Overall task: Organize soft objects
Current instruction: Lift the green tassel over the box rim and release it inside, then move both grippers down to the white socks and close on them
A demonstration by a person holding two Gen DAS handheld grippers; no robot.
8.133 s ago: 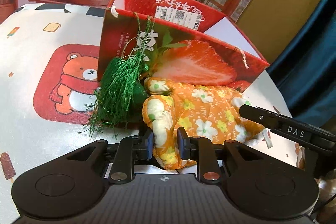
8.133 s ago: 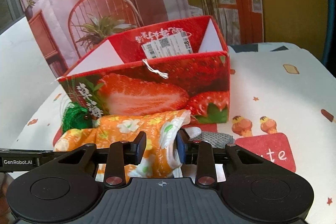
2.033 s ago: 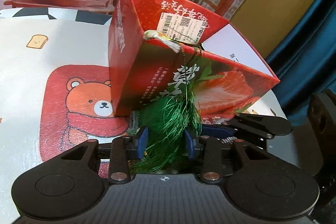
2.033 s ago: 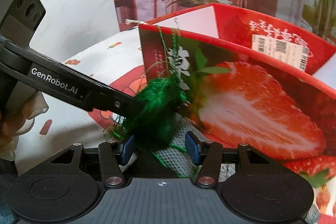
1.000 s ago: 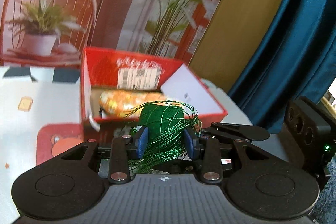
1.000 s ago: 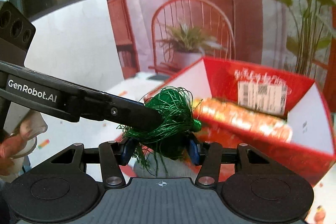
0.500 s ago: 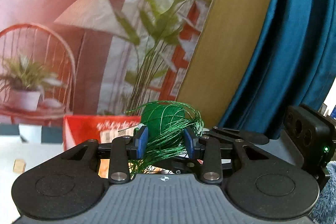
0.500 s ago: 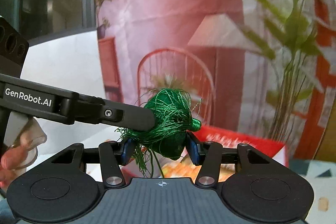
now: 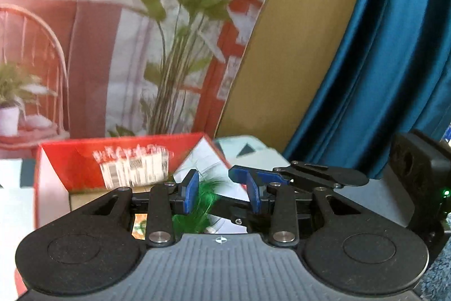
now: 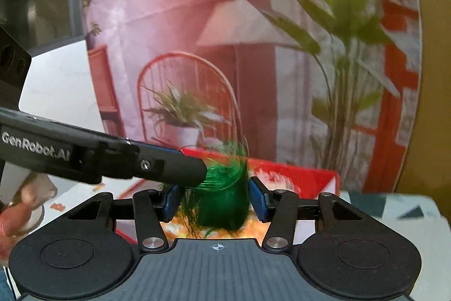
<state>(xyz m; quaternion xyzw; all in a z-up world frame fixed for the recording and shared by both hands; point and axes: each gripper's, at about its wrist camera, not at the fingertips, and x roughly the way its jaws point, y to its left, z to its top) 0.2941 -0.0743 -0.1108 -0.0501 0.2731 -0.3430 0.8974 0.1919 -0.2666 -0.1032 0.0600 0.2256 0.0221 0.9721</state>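
Note:
A green tassel (image 10: 224, 193) is smeared top to bottom between the jaws of my right gripper (image 10: 212, 202). It sits low in the gap, with only loose strands near the left pad. In the left wrist view the tassel (image 9: 197, 209) hangs below the pads of my left gripper (image 9: 221, 192), whose jaws stand apart with nothing pressed between them. The left gripper's finger (image 10: 169, 164) crosses in from the left and ends at the tassel. Under both grippers stands the open red strawberry box (image 9: 84, 160), and an orange floral cloth (image 10: 174, 226) lies inside it.
A printed backdrop with a chair and plants hangs behind the box. A blue curtain (image 9: 380, 75) is at the right. The patterned tablecloth (image 10: 394, 216) shows beside the box. A person's hand (image 10: 17, 210) holds the left gripper.
The tassel's green ball filled both pairs of jaws half a second ago. Now it has slid down out of the left jaws and is blurred low in the right ones. The box looks nearer.

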